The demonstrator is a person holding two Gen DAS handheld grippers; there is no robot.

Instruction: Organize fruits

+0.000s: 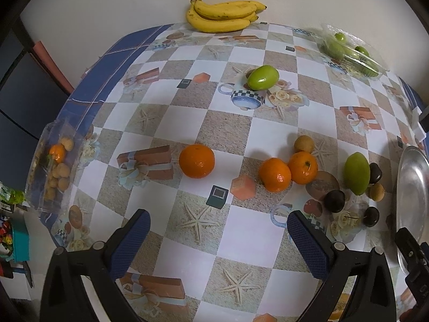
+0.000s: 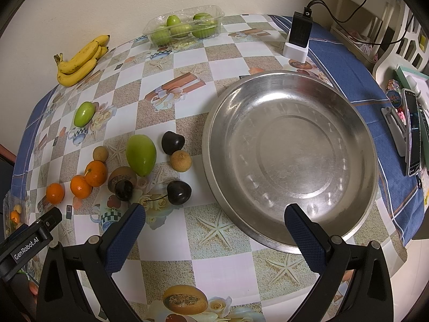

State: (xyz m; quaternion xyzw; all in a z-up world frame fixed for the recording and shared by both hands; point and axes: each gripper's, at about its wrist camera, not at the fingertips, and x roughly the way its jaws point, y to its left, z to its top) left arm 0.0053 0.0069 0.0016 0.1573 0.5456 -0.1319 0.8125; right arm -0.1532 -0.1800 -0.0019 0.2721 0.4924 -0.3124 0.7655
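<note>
Left gripper: jaws apart, empty, tangerines ahead mid-table | Right gripper: jaws apart, empty, over steel basin near edge | Bananas at far edge.

Three oranges lie loose on the desk: one alone, two touching each other. Just behind the pair sits a small tan round fruit. Beside them a large green oval fruit lies on its side, with three dark, glossy round fruits and another tan one around it. A smaller green fruit lies apart, farther back. A bunch of yellow bananas rests at the far edge against the wall. A clear plastic tub holds several green fruits. The wide steel bowl stands empty, near the dark fruits
</note>
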